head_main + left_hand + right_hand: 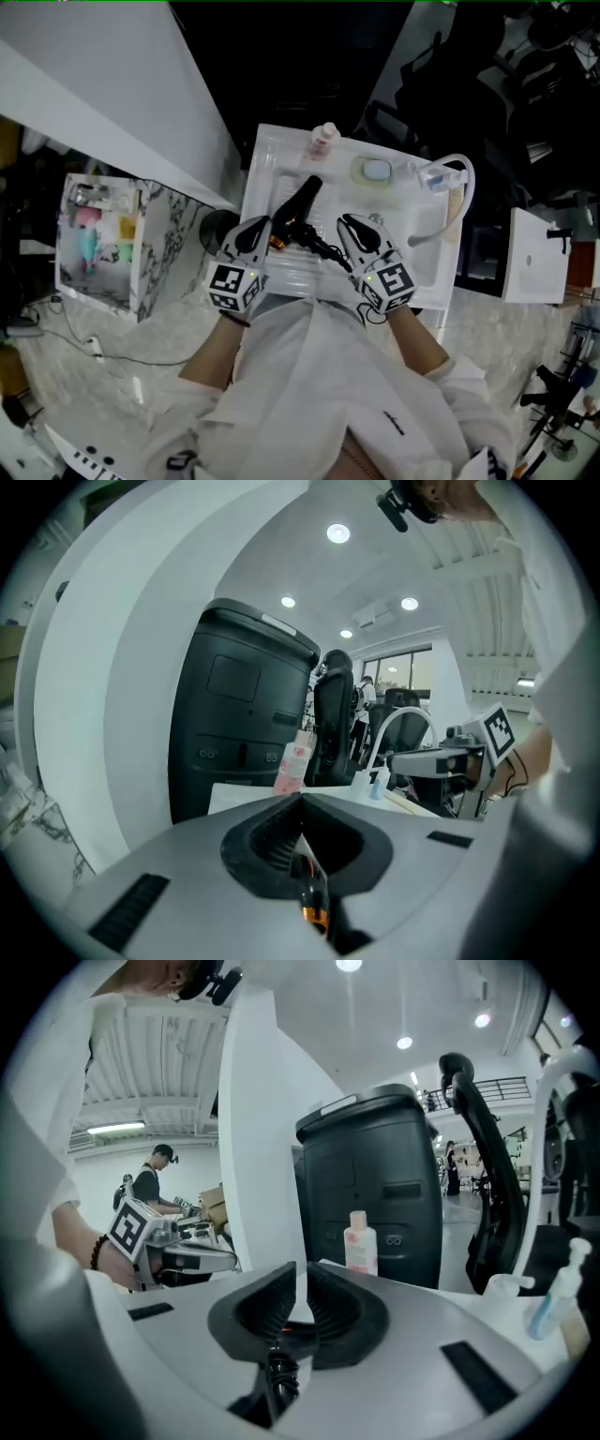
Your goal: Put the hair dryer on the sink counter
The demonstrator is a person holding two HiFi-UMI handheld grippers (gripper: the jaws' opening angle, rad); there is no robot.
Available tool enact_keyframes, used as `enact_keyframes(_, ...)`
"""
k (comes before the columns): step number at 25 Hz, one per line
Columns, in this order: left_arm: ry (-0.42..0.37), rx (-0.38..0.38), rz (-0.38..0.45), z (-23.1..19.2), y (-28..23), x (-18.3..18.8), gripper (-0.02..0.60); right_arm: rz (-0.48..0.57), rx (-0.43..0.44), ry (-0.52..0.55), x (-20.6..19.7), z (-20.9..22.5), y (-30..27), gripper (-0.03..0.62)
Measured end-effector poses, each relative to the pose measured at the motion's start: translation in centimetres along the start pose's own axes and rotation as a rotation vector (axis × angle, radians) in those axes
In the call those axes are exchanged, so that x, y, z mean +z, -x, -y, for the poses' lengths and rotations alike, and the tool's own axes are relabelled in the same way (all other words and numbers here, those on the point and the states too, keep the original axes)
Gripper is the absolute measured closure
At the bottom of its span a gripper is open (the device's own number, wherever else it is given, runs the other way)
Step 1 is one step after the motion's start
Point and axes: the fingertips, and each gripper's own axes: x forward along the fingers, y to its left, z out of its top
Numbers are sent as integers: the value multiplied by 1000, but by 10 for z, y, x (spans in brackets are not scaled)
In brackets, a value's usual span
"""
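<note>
white panel (112, 94): runs from upper left towards the counter in the head view; fills the left of both gripper views.
black bin (244, 714): tall and upright behind the counter. Plain in both gripper views, lost in the dark from the head.
sink counter (267, 150): white, seen whole only from the head view. The gripper views catch just its far edge.
shelf box (98, 239): marble-patterned, left of the counter, coloured items inside. Head view only.
left gripper (261, 225): over the counter's left part. Its own view shows the jaws together, clamped on a dark part with an orange band.
right gripper (347, 223): just right of the dryer. Its own view shows the jaws narrow, with the black cord pinched low between them.
hair dryer (298, 208): black, lying slantwise between the two grippers above the counter's left part, nozzle towards the far edge. Cannot tell from above whether it touches the counter.
faucet (450, 202): white curved tube at the counter's right.
pink bottle (323, 141): upright at the far edge, in all three views.
soap dish (375, 171): right of the bottle. Head view only.
cord (323, 248): runs from the dryer's handle to the right gripper.
</note>
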Motion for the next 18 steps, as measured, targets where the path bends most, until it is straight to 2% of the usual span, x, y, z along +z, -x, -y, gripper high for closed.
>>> enact_keyframes(5,-32,28,90,-5,15,43,558,90,-54,-9,36,7,20,572)
enact_keyframes(12,-57,52,195,-4,45,92,558,231,-138,-35,88,22,68,576)
enact_keyframes(18,-111,83,244,-5,72,114,558,279,-211,-46,104,35,103,576)
